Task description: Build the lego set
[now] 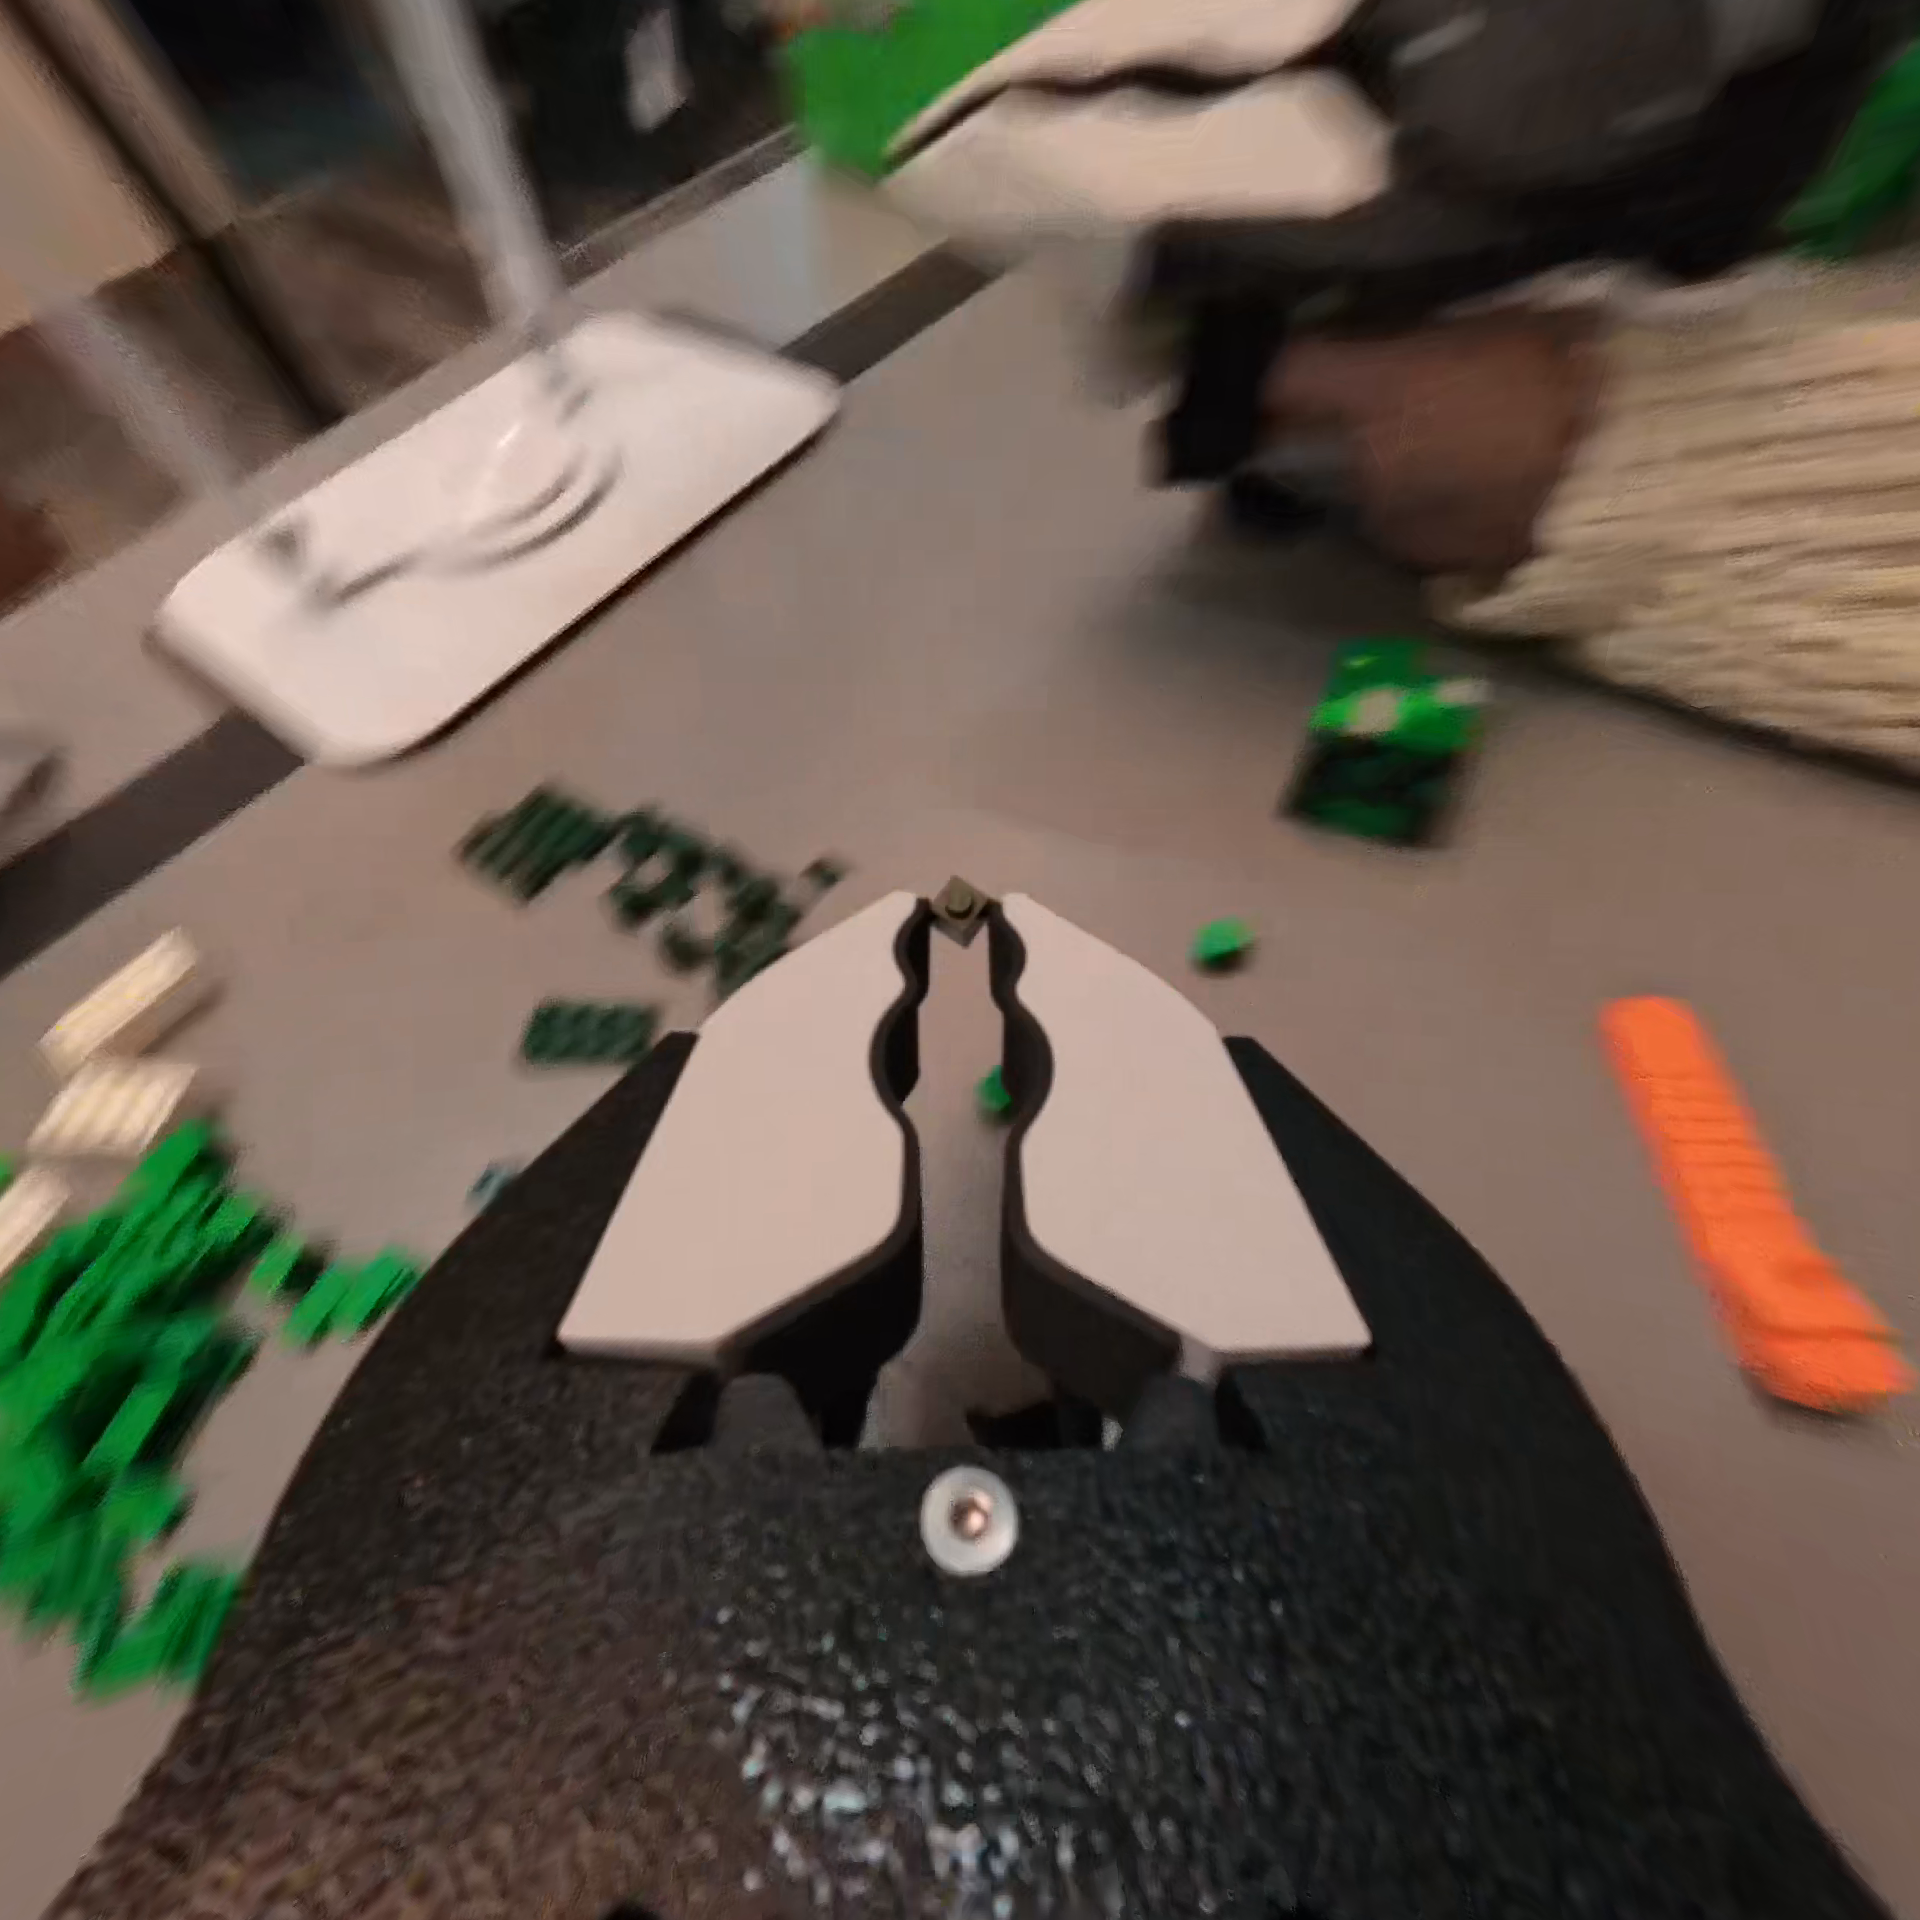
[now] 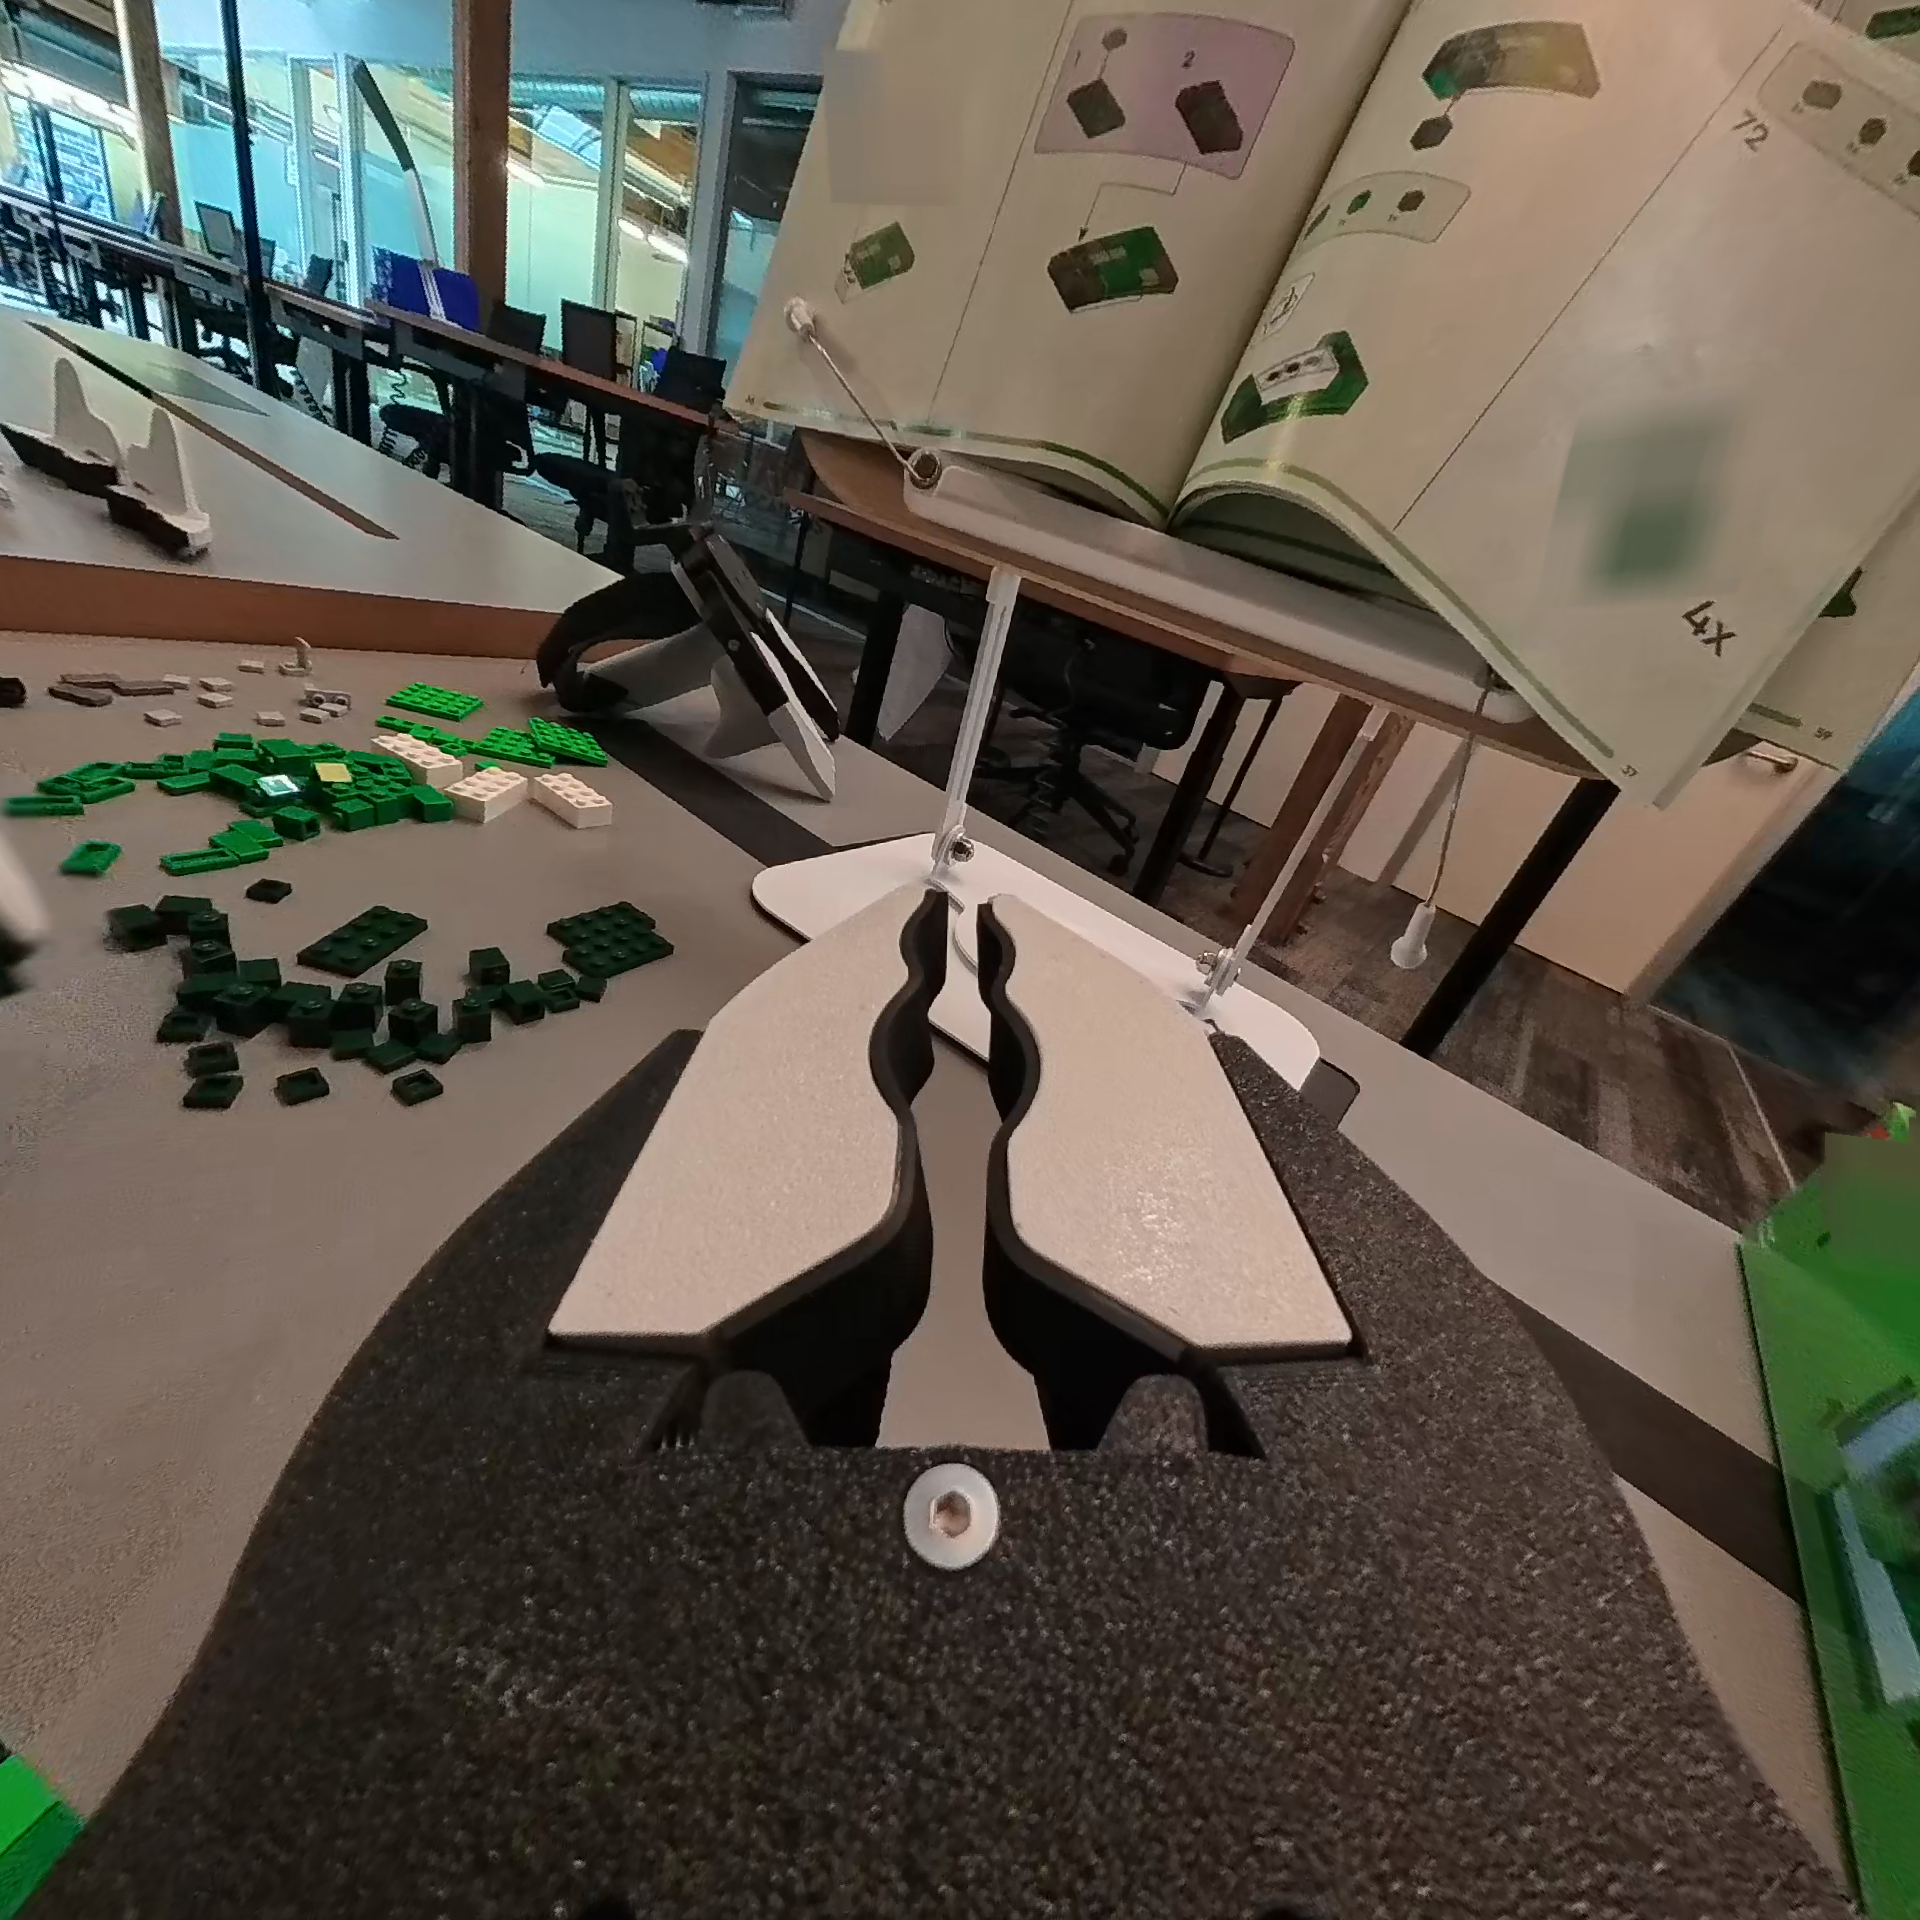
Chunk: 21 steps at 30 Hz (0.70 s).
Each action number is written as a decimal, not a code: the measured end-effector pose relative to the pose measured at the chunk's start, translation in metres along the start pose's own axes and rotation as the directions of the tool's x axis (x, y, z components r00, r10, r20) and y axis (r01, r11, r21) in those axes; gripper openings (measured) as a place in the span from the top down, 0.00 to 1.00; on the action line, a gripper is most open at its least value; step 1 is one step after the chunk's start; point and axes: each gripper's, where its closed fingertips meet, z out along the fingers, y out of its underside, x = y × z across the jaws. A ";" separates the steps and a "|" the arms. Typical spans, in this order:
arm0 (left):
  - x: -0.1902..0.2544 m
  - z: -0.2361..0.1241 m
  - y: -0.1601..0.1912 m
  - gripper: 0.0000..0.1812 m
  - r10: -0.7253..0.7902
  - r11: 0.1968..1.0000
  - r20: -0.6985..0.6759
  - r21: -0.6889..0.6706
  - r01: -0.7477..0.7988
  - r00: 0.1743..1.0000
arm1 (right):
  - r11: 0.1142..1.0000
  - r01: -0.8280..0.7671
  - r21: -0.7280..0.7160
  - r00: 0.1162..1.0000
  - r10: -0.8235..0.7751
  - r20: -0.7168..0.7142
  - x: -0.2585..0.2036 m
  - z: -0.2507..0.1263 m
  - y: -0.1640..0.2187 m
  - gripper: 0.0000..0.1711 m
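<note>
Pinching a tiny dark stud piece (image 1: 958,914) at their very tips, the left tongs (image 1: 960,918) hang above the grey worktop (image 1: 935,707), and the whole left wrist view is smeared by blur. Just past the tips lie two loose green bits (image 1: 1222,943), dark green bricks (image 1: 665,894) to the left and an orange brick separator (image 1: 1745,1195) to the right. A bright green heap (image 1: 114,1382) and cream bricks (image 1: 125,997) sit at the near left edge. Farther right a small green build (image 1: 1387,732) rests on the worktop, near a knit sleeve (image 1: 1714,561). The white base (image 1: 499,530) of a stand sits beyond, beside a dark strip running across the worktop.

The right tongs (image 2: 962,906) hold nothing; their jaws stand slightly apart with a narrow gap. Left of them spread dark green pieces (image 2: 343,997), then bright green pieces (image 2: 281,790) with white bricks (image 2: 499,784), then small grey bits (image 2: 166,691) farthest out. A spare gripper (image 2: 717,665) lies on the worktop edge. Ahead, the stand's white foot (image 2: 831,883) carries thin rods up to a tray holding an open instruction booklet (image 2: 1299,260), its pages showing green and black part diagrams and printed step numbers. At the right edge a green blurred shape (image 2: 1839,1455) intrudes. Behind is an open office: more desks, dark chairs, glass partitions, a wooden post, patterned carpet.
</note>
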 end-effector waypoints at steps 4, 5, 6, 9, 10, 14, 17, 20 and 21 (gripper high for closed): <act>0.061 0.013 -0.003 0.94 0.172 0.980 -0.223 -0.061 -0.190 0.959 | 1.000 0.002 -0.001 1.000 -0.002 0.001 0.000 0.000 0.000 0.97; 0.071 0.015 0.001 0.95 0.195 0.972 -0.267 -0.076 -0.223 0.944 | 1.000 0.002 -0.001 1.000 -0.002 0.001 0.000 0.000 0.000 0.97; 0.080 0.017 0.005 0.95 0.203 0.966 -0.304 -0.090 -0.241 0.931 | 1.000 0.002 -0.001 1.000 -0.002 0.001 0.000 0.000 0.000 0.97; 0.088 0.021 0.016 0.94 0.215 0.953 -0.339 -0.132 -0.273 0.916 | 1.000 0.003 -0.002 1.000 -0.003 0.002 0.000 0.000 0.000 0.97; 0.089 0.021 0.018 0.94 0.217 0.951 -0.342 -0.137 -0.277 0.914 | 1.000 0.003 -0.002 1.000 -0.003 0.002 -0.001 0.000 0.000 0.97; 0.092 0.018 0.007 0.84 0.167 0.976 -0.361 -0.068 -0.205 0.917 | 1.000 0.004 -0.002 1.000 -0.004 0.003 -0.001 0.000 0.000 0.97; 0.078 0.015 -0.005 0.83 0.127 0.991 -0.307 0.010 -0.131 0.943 | 1.000 0.004 -0.001 1.000 -0.004 0.003 -0.001 0.000 0.000 0.97; 0.013 0.004 -0.007 0.94 0.038 0.998 0.009 0.055 -0.038 0.999 | 1.000 0.004 -0.001 1.000 -0.004 0.004 -0.001 0.000 0.000 0.97; -0.011 -0.003 -0.002 0.97 -0.012 0.999 0.115 0.044 0.007 0.993 | 1.000 0.005 -0.001 1.000 -0.005 0.005 -0.001 0.000 0.000 0.97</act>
